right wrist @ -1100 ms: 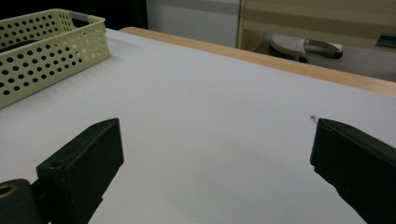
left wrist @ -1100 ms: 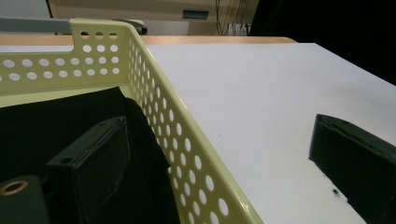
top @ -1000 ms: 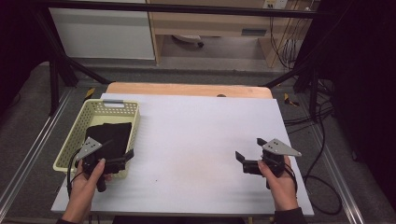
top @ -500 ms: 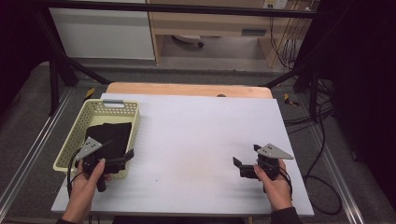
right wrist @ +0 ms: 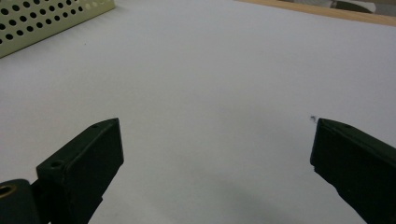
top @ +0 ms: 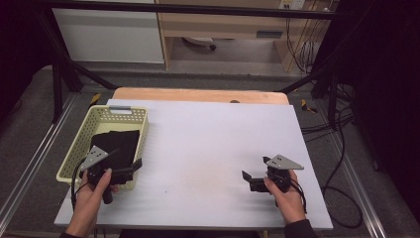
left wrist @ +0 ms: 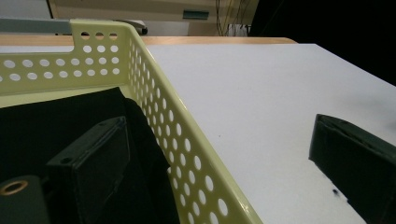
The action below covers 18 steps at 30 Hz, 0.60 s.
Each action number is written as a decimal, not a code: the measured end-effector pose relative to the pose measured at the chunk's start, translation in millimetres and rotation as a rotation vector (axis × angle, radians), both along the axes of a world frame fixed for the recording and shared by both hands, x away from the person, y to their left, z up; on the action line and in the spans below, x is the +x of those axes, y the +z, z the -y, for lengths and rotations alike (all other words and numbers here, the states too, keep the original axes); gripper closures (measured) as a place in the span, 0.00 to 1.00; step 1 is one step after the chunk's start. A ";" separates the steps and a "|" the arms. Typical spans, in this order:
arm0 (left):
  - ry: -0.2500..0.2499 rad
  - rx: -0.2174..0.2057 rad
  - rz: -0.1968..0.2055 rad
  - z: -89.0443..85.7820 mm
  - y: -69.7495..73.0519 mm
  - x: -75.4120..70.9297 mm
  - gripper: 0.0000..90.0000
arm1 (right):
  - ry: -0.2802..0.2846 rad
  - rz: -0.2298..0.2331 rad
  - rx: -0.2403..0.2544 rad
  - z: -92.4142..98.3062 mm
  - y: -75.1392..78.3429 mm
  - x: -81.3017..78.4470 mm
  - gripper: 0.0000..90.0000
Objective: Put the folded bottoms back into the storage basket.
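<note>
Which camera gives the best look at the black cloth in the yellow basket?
The high view: it shows the black cloth whole, lying inside the basket. The left gripper view shows part of it, cut off behind one jaw. The right gripper view catches a basket corner.

A white surface (top: 213,148) with a wooden far edge (top: 198,95) stands on a grey floor (top: 233,74). Beyond it are a white cabinet (top: 111,37) and a wooden shelf unit (top: 223,25). Cables (top: 341,129) lie at the right, where the room is dark.
</note>
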<state>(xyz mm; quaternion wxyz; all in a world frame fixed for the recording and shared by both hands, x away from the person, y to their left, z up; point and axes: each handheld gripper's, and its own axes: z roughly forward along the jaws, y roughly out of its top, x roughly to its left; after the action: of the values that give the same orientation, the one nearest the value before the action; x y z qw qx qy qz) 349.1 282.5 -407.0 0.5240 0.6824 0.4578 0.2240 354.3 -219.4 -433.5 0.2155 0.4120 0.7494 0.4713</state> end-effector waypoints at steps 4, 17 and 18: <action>0.003 0.000 0.001 0.1 0.1 -0.1 0.05 | 0.010 -0.003 0.025 -2.5 -1.0 0.0 0.03; 0.032 -0.013 0.034 -0.3 5.8 -3.3 0.06 | 0.016 0.012 0.063 -14.8 -2.9 6.0 0.03; 0.031 -0.010 0.035 0.2 6.7 -4.0 0.06 | 0.014 0.016 0.061 -16.3 -2.9 7.5 0.03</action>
<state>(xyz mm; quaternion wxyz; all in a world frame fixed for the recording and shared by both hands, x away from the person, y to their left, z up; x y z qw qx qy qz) 345.1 282.3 -400.3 0.5318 0.6684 0.4603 0.2420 361.8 -203.0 -436.5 0.2054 0.4094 0.7359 0.4986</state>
